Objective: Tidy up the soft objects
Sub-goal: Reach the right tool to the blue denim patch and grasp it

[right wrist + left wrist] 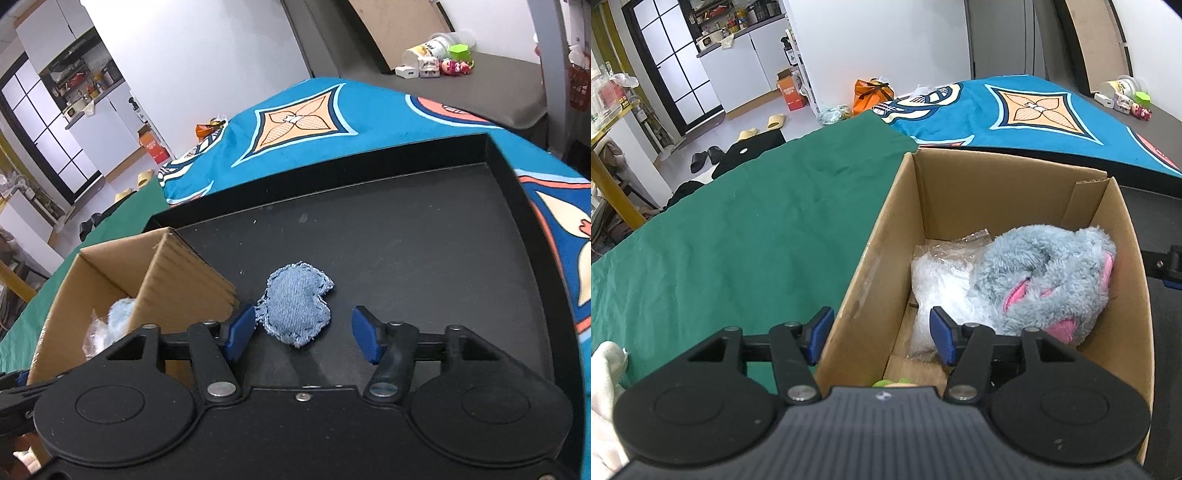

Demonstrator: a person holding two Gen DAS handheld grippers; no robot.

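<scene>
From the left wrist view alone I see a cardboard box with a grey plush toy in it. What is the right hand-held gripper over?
Observer: The right hand-held gripper hangs over a black tray, pointed at a denim heart pillow.
Operator: Is it gripping the pillow?
Observer: No. Its jaws stand open; the pillow lies flat on the tray, close to the left blue pad and clear of the right one.
Operator: Where is the tray relative to my box?
Observer: The cardboard box stands at the tray's left edge, one corner overlapping it, just left of the pillow.
Operator: Anything else on the tray?
Observer: Nothing else shows on its visible floor.
</scene>
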